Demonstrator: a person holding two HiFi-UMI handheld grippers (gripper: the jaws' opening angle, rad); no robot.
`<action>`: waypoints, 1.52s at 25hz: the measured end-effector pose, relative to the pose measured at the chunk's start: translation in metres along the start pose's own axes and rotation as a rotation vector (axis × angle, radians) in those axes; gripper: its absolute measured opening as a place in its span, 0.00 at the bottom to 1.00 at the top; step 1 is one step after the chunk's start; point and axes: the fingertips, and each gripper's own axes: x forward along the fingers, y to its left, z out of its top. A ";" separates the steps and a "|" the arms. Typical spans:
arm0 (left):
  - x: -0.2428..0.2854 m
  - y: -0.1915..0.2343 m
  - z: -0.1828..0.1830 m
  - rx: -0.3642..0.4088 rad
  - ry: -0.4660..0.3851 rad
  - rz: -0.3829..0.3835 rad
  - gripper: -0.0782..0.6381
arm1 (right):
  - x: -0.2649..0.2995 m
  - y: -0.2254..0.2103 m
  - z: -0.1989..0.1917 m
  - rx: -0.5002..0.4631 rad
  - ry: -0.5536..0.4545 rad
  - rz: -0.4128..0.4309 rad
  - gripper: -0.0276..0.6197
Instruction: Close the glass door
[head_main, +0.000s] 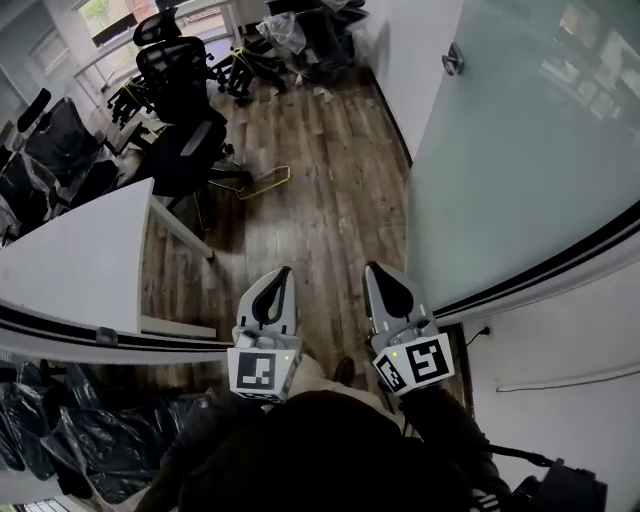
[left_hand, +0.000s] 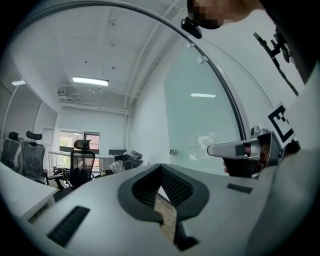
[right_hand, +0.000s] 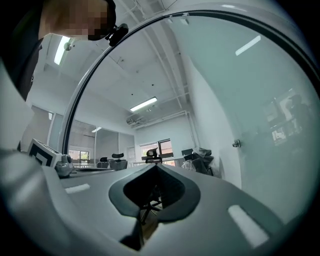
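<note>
Left gripper (head_main: 283, 272) & right gripper (head_main: 375, 270), 6 o'clock: fingers pinched together, nothing held. Glass door (head_main: 520, 150) at 2 o'clock, nr right gripper.

The left grey-and-black hand-held gripper (head_main: 284, 271) and the right grey-and-black hand-held gripper (head_main: 372, 268) are held side by side just in front of the person's body. They are a little apart, and both point away toward the far side, roughly level. The jaws of each meet at the tips with nothing between them. The left gripper's black-and-white marker cube (head_main: 262, 370) and the right gripper's marker cube (head_main: 415, 363) sit at the near ends. The right arm's dark sleeve (head_main: 450, 432) reaches back toward the body.
</note>
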 end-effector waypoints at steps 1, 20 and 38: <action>0.015 0.005 0.001 0.004 0.001 0.003 0.10 | 0.012 -0.010 0.001 -0.001 0.000 0.000 0.05; 0.426 0.152 0.034 -0.017 0.025 -0.146 0.10 | 0.376 -0.230 0.042 -0.032 0.049 -0.088 0.05; 0.721 0.090 0.009 -0.027 0.038 -0.399 0.10 | 0.469 -0.485 0.039 -0.049 0.031 -0.367 0.05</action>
